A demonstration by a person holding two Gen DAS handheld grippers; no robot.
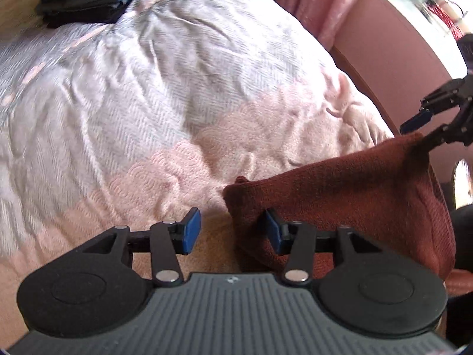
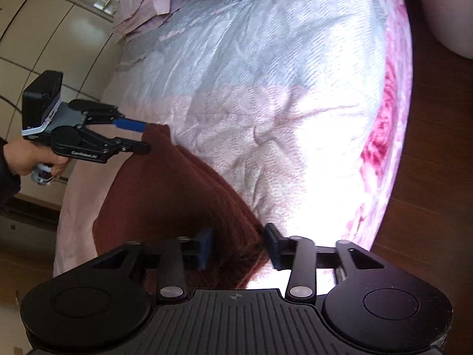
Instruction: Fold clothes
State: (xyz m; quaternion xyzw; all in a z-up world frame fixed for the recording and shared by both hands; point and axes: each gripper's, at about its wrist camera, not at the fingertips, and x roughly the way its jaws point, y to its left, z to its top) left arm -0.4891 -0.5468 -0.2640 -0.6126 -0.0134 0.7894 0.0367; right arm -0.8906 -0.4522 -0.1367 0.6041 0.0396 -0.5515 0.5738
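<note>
— Status on the garment?

— Sweater (image 1: pixel 348 195), rust-brown knit, is lying at the near edge of the bed, on the pale pink and grey bedspread (image 1: pixel 142 94). It is bunched into thick folds rather than flat, and from my right wrist camera I see part of it draping off the bed's near side.

— What are your tools doing?

— My left gripper (image 1: pixel 229 230) has its jaws spread wide. The blue pad on one finger (image 1: pixel 273 232) is touching the sweater's edge; the other blue pad hangs over bare bedspread beside the sweater. Nothing is pinched between them. From the right wrist camera I see that same left gripper (image 2: pixel 145 136) at the far corner of the sweater, jaws apart, with the person's hand (image 2: pixel 29 156) wrapped round its handle.

— And the right one?

— My right gripper (image 2: pixel 238 247) is also released, but the sweater's fold sits between its two pads. In the left wrist view it (image 1: pixel 414 131) reaches over the sweater's far corner, fingers parted.

— Anything else near the sweater?

— A dark stack of clothes (image 1: pixel 79 3) well beyond it, at the far end of the bed.
</note>
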